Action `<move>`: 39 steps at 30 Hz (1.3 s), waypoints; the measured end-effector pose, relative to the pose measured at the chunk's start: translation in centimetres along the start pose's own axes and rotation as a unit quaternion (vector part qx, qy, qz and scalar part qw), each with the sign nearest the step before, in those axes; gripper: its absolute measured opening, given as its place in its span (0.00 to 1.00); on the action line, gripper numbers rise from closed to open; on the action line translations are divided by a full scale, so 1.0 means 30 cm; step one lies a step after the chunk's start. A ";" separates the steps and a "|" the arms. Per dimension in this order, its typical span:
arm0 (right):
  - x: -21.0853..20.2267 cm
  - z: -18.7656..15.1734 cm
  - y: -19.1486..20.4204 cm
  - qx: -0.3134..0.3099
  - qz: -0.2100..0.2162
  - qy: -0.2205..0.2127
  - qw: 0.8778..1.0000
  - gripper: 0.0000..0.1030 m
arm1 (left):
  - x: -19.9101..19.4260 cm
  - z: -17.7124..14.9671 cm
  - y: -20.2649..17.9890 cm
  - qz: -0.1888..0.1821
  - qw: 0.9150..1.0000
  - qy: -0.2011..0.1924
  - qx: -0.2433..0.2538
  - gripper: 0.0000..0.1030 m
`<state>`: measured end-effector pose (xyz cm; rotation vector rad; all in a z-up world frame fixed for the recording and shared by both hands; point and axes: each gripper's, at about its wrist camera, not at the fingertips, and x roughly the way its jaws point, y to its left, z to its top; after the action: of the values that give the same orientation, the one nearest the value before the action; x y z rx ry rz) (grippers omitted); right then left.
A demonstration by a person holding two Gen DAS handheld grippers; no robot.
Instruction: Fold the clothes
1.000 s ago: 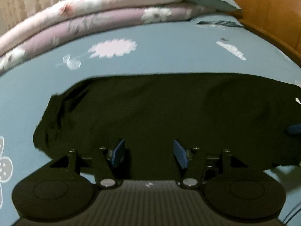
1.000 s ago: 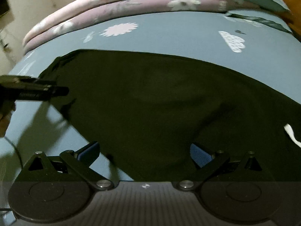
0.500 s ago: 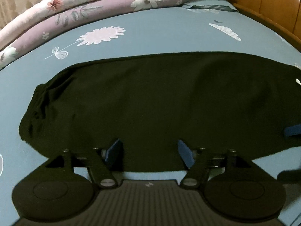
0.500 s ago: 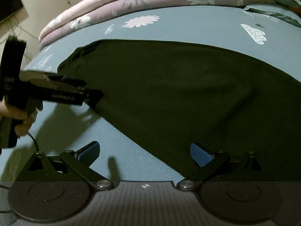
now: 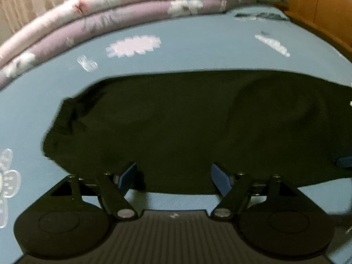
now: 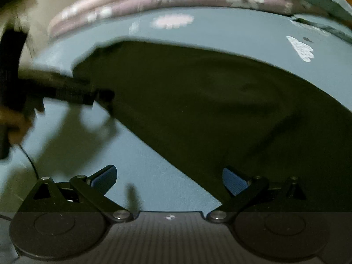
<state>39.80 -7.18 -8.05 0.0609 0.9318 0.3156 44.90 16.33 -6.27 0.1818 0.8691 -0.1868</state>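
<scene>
Left wrist view: a black garment [image 5: 187,127] lies spread flat across a blue bed sheet [image 5: 198,50] printed with pale flowers. The garment's long axis runs from side to side; its bunched end points toward the left edge of the view, and its right part runs out of view. The left gripper [image 5: 173,177] hovers over the garment's near edge. Its jaws are opening: the two blue pads [image 5: 128,177] stand apart, with black cloth seen between them but neither pad pressing on it, so nothing is held. At the right edge, a blue pad of the right gripper [image 5: 344,161] shows against the garment.

Right wrist view: the same black garment [image 6: 209,110] crosses the bed sheet [image 6: 231,28] on a slant. The right gripper [image 6: 168,179] is wide open and empty; its left pad [image 6: 104,179] stands over bare sheet, its right pad [image 6: 234,181] over the garment's near edge, and the edge passes between them without being pinched. The left gripper [image 6: 105,98] reaches in from the left side, its tip at the garment's edge, carried by a blurred hand [image 6: 15,123].

Background, both views: folded floral quilts [image 5: 123,6], pink above mauve, are stacked along the far side of the bed. A wooden headboard [image 5: 319,8] stands at the upper right of the left wrist view. Both views are motion-blurred.
</scene>
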 end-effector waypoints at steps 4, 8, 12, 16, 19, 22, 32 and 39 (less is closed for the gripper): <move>-0.112 0.022 -0.114 0.043 -0.052 -0.054 0.996 1.00 | -0.096 -0.041 0.054 0.022 0.999 -0.006 -0.043 0.73; -0.194 0.015 -0.308 0.148 -0.092 -0.061 0.983 1.00 | -0.188 -0.115 0.077 0.039 0.996 0.001 -0.084 0.73; -0.301 -0.048 -0.486 0.222 -0.087 -0.078 0.968 1.00 | -0.260 -0.184 0.069 0.041 0.992 0.015 -0.115 0.74; -0.350 -0.108 -0.661 0.274 -0.045 -0.079 0.958 1.00 | -0.315 -0.221 0.036 0.047 0.987 0.027 -0.150 0.74; -0.291 -0.119 -0.761 0.299 -0.005 -0.058 0.952 1.00 | -0.361 -0.230 -0.007 0.033 0.982 0.026 -0.182 0.73; -0.223 -0.127 -0.839 0.307 0.009 -0.042 0.951 1.00 | -0.401 -0.224 -0.075 0.015 0.981 0.020 -0.190 0.73; -0.233 -0.023 -0.986 0.294 0.030 -0.049 0.954 1.00 | -0.544 -0.216 -0.284 0.028 0.989 -0.003 -0.149 0.74; -0.181 0.098 -1.009 0.266 0.079 -0.031 0.960 1.00 | -0.575 -0.270 -0.363 0.036 0.986 0.012 -0.159 0.75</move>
<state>46.43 -37.34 -7.72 0.6395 0.9302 0.2013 25.47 9.19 1.00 -0.0841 0.9026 0.0230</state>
